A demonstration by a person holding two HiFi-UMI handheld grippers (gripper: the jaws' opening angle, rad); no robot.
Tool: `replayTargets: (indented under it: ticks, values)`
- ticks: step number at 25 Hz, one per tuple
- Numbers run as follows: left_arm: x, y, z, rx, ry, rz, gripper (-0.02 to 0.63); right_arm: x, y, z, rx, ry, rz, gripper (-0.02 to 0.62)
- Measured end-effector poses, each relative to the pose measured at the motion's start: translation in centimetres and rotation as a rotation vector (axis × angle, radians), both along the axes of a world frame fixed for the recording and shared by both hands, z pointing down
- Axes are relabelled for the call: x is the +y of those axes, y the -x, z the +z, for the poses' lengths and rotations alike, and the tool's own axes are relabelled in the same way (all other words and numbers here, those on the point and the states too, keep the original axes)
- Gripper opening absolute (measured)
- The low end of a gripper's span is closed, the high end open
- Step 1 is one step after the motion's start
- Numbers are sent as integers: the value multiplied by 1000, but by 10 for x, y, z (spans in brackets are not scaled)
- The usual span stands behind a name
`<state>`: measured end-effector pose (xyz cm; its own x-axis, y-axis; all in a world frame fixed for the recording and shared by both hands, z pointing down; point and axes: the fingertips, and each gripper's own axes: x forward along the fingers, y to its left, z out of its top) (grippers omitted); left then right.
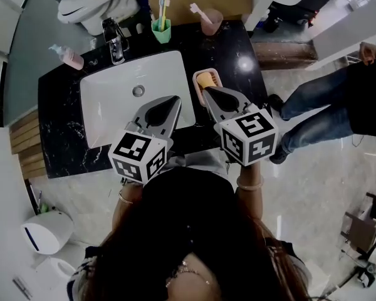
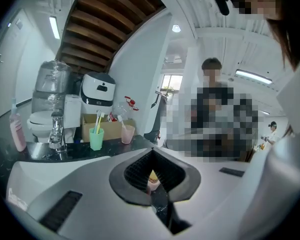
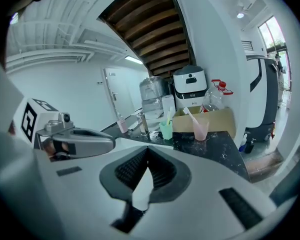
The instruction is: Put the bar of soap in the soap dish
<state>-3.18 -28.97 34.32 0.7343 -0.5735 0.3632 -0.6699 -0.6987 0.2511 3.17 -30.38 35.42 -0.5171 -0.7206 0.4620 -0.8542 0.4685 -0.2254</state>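
The yellow bar of soap (image 1: pixel 206 79) lies in the pink soap dish (image 1: pixel 196 78) on the black counter, just right of the white sink (image 1: pixel 113 99). My right gripper (image 1: pixel 207 91) hovers over the dish's near end, jaws shut and empty; in its own view the right gripper (image 3: pixel 148 150) shows tips pressed together. My left gripper (image 1: pixel 177 99) hangs over the sink's right rim, also shut with nothing held. In the left gripper view the tips of the left gripper (image 2: pixel 151 151) meet, and the soap (image 2: pixel 153 174) shows through the gap below them.
A chrome faucet (image 1: pixel 116 42), a pink bottle (image 1: pixel 69 56), a green cup with toothbrushes (image 1: pixel 161 30) and a pink cup (image 1: pixel 211 22) stand along the counter's back. A person in jeans (image 1: pixel 319 99) stands at the right. A toilet (image 1: pixel 88 5) is behind.
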Motion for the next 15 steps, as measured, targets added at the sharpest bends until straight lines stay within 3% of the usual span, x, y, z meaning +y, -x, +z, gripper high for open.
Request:
replayTargets:
  ticks: [15]
  values:
    - [11,-8,-8,-16,-23,35,3,13,-6,-11,-28,-35,17,8]
